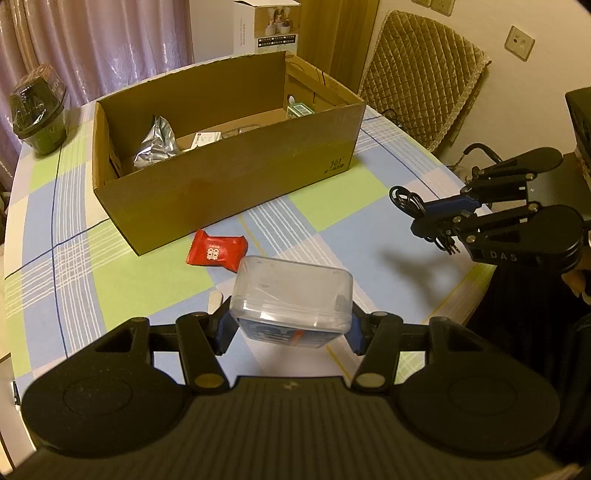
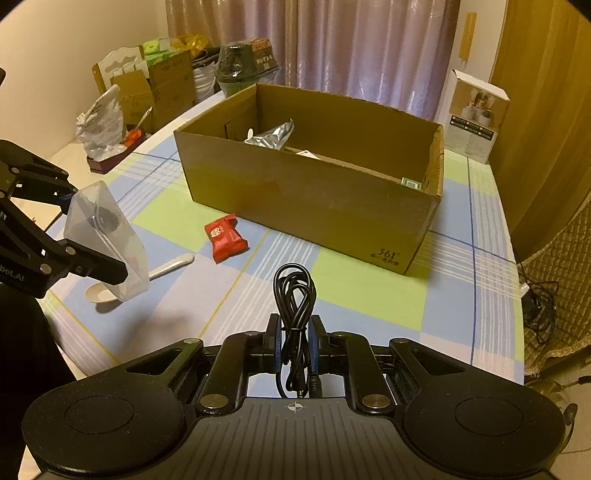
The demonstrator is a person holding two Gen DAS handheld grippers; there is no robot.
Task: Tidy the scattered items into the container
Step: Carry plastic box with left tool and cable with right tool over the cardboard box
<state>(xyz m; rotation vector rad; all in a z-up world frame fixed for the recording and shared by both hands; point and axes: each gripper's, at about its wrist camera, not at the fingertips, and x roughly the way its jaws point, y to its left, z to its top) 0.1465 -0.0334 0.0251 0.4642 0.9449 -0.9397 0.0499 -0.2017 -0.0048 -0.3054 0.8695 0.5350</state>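
Note:
My left gripper [image 1: 290,325] is shut on a clear plastic box [image 1: 291,299], held above the checked tablecloth; from the right wrist view the box [image 2: 107,236] hangs at the left. My right gripper [image 2: 294,332] is shut on a coiled black cable [image 2: 294,291], whose loop sticks out past the fingers [image 1: 404,201]. The open cardboard box [image 1: 229,177] stands ahead of both and holds a silver foil bag [image 1: 157,142], a white card [image 1: 207,139] and a small green pack [image 1: 301,110]. A red snack packet [image 1: 216,251] lies before the carton. A white spoon [image 2: 170,266] lies under the clear box.
A dark lidded tub [image 1: 38,110] stands at the table's far left, a white product box [image 1: 266,26] behind the carton. A chair with a quilted cover [image 1: 424,74] is at the right edge. Cartons and bags [image 2: 147,81] crowd the far corner.

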